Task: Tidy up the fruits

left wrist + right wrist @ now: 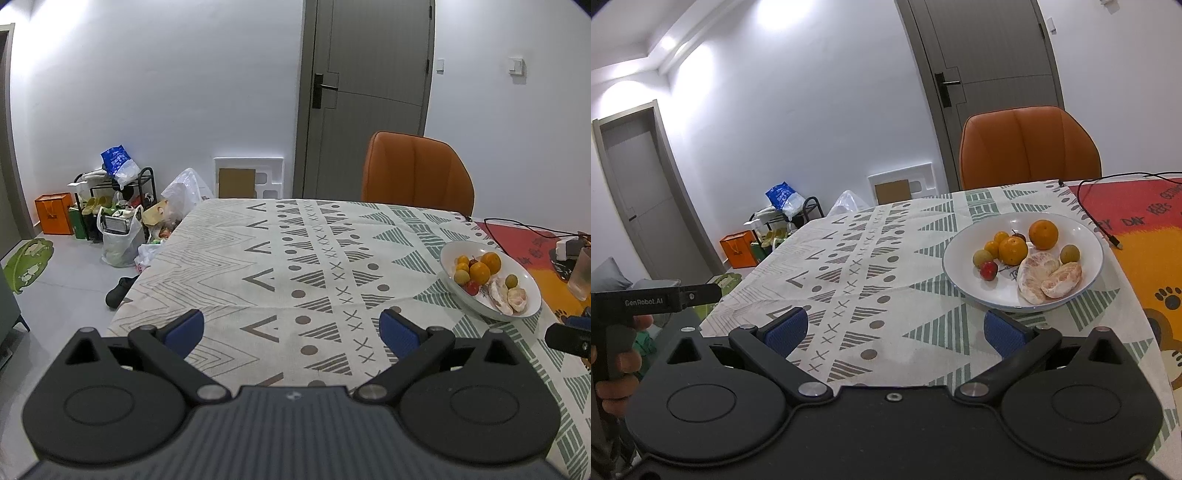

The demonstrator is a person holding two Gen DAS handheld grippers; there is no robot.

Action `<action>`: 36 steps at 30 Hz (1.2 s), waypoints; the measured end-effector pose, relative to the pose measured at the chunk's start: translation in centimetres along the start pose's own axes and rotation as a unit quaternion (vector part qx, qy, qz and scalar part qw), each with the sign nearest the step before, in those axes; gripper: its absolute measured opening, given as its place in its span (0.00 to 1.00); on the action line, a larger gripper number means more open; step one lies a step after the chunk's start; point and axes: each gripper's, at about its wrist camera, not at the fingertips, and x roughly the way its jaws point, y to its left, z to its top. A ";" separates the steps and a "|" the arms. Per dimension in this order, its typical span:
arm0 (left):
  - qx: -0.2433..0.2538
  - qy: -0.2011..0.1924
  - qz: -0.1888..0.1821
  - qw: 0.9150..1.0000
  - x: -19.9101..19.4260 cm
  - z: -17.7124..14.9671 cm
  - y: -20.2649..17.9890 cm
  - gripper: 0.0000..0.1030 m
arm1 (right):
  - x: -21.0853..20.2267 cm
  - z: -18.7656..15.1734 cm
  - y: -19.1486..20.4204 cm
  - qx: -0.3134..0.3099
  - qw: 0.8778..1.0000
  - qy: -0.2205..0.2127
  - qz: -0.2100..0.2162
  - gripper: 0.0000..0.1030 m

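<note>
A white bowl (1086,273) stands on the patterned tablecloth and holds several fruits: oranges (1043,234), a small red fruit (988,270), green-yellow round fruits (1070,254) and peeled pomelo pieces (1049,277). In the left wrist view the bowl (524,309) is at the right. My right gripper (895,330) is open and empty, just in front and left of the bowl. My left gripper (291,330) is open and empty over the bare cloth, well left of the bowl; its body also shows in the right wrist view (657,298).
An orange chair (1030,147) stands behind the table's far edge. A black cable (1089,218) lies on a red-orange mat (1145,258) right of the bowl. A glass (580,275) and a charger (567,248) sit at the far right. Bags and a rack (110,206) clutter the floor left.
</note>
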 end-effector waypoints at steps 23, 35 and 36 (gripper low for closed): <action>-0.004 0.002 0.000 1.000 0.1 0.1 0.2 0.97 | 0.1 -0.1 -0.1 0.002 1.000 0.003 -0.003 1.00; -0.002 0.001 -0.002 1.000 0.1 0.0 0.2 0.97 | 0.3 -0.1 0.0 0.001 1.000 0.003 -0.004 1.00; -0.002 0.001 -0.002 1.000 0.1 0.0 0.2 0.97 | 0.3 0.0 -0.1 0.001 1.000 0.004 -0.005 1.00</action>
